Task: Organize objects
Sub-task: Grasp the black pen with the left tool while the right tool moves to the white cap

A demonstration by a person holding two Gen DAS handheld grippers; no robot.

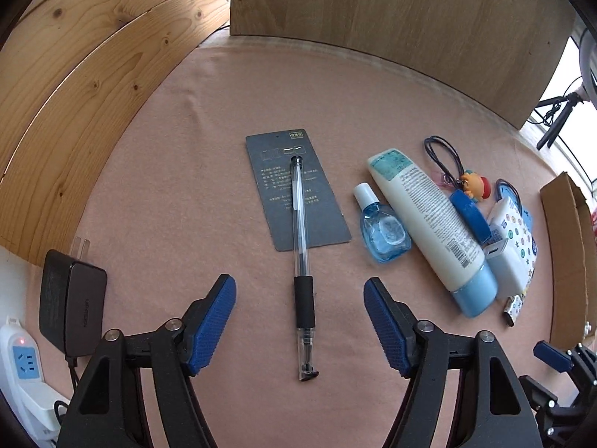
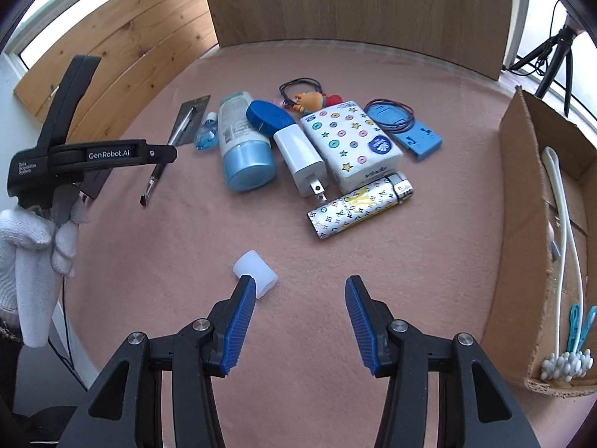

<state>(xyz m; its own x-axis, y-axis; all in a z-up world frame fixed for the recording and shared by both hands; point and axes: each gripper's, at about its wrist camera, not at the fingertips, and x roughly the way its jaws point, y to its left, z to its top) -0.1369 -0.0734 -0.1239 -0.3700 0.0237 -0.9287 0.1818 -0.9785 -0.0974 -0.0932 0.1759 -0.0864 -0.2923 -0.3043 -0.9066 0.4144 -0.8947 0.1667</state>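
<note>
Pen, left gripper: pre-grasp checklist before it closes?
1. Left gripper open: ok.
2. Pen lies between the fingers, grip section centred: ok.
3. Fingers down at pen height: cannot tell.
4. Pen free of neighbours: not ok, its far end lies on the grey card; the eye-drop bottle is apart.
5. Right gripper open and away from the pen: ok.
6. Cardboard box has room for the pen: ok, beside a white cable and cotton swabs.
</note>
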